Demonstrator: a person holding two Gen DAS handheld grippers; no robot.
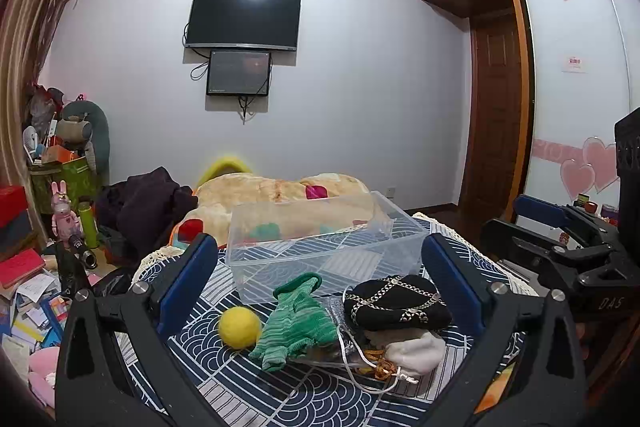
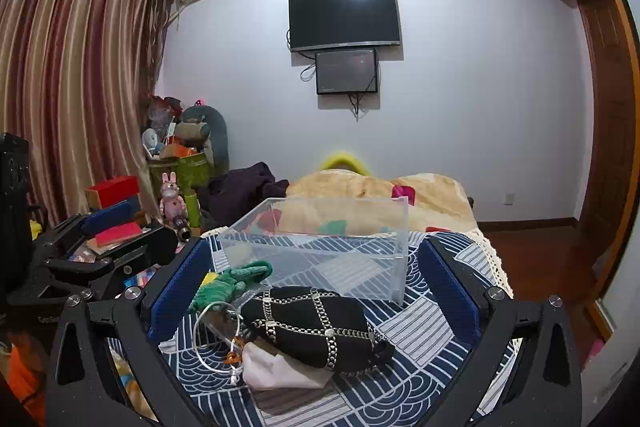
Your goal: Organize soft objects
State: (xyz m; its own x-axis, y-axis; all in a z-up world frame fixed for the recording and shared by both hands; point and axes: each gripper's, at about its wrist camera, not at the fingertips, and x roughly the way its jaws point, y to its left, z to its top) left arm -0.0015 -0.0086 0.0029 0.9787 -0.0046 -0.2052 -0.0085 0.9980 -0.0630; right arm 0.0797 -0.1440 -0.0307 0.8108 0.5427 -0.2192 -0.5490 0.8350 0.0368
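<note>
A clear plastic bin (image 1: 320, 247) (image 2: 320, 247) stands empty on a navy and white patterned cloth (image 1: 248, 379). In front of it lie a yellow felt ball (image 1: 239, 327), a green knitted piece (image 1: 296, 323) (image 2: 228, 283), a black chain-pattern pouch (image 1: 396, 301) (image 2: 316, 327), a white drawstring pouch (image 1: 416, 351) (image 2: 276, 367) and a clear plastic bag (image 1: 340, 343). My left gripper (image 1: 320, 283) is open above the pile. My right gripper (image 2: 316, 287) is open, its fingers either side of the black pouch. Neither holds anything.
A beige blanket (image 1: 280, 195) lies behind the bin with dark clothes (image 1: 144, 203) at its left. Boxes, books and toys clutter the floor at the left (image 1: 36, 267). A wardrobe and door stand at the right (image 1: 496, 107). The right gripper shows in the left wrist view (image 1: 560, 247).
</note>
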